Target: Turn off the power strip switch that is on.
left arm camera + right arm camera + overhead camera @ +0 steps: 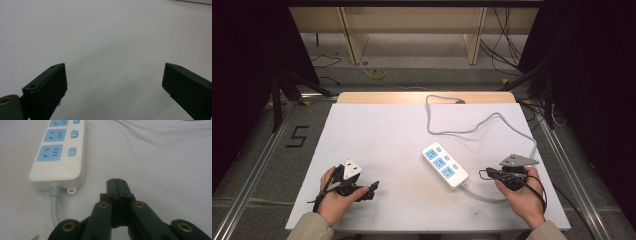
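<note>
White table [377, 135] bare; power strip [444, 164] near my right gripper [116, 181], jaws clenched empty. Left gripper [113, 82] released, nothing between. Approach strip squarely, avoid cord [55, 206].

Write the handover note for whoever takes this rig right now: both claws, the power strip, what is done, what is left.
Left claw: open, jaws wide apart, nothing between them, resting at the table's near left.
Right claw: shut on nothing, jaws pressed together, pointing at the power strip's cable end from just beside it, not touching.
Power strip: white with three blue sockets, lying flat right of centre. Its grey cable loops away toward the far edge.
Done: nothing visible yet, the strip is untouched.
Left: probably any handling of the strip; the right claw must open first to grip it.
</note>
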Demonstrator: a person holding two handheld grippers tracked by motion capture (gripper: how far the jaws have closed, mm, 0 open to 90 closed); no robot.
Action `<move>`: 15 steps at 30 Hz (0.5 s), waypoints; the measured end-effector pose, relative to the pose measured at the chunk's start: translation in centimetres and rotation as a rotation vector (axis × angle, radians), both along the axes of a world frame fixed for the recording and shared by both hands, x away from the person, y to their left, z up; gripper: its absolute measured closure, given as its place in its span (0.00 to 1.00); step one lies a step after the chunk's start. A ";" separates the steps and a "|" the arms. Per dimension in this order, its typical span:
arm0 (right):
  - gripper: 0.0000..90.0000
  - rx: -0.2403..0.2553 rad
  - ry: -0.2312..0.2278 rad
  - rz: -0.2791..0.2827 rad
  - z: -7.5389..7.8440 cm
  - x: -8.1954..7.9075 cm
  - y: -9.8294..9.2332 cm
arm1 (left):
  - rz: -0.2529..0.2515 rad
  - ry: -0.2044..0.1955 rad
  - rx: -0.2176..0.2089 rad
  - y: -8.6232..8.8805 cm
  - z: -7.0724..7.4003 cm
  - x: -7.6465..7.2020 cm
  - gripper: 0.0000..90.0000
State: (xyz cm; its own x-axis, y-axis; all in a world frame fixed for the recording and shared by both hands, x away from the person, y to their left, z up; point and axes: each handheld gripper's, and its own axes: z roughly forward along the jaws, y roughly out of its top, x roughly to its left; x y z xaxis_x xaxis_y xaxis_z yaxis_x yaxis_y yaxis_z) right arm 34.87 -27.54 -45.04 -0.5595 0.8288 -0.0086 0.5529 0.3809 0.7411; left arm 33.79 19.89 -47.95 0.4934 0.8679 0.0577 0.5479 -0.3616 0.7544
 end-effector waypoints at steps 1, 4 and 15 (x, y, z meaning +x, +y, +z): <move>1.00 -0.002 0.002 0.000 0.0 0.0 0.0 | 0.000 0.000 0.000 0.0 0.0 0.0 0.06; 1.00 -0.004 0.007 0.000 0.1 0.1 0.2 | 0.000 0.000 0.001 0.0 0.0 0.0 0.06; 1.00 -0.016 0.026 0.010 0.4 0.3 0.5 | -0.003 0.001 0.007 -0.1 -0.1 0.0 0.06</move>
State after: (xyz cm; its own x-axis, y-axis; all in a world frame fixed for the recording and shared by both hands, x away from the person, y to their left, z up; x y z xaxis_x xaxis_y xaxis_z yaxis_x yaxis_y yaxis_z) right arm 35.19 -27.06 -44.67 -0.5678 0.8231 -0.0071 0.5682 0.3982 0.7201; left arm 33.83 19.74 -48.01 0.4957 0.8661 0.0638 0.5474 -0.3687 0.7513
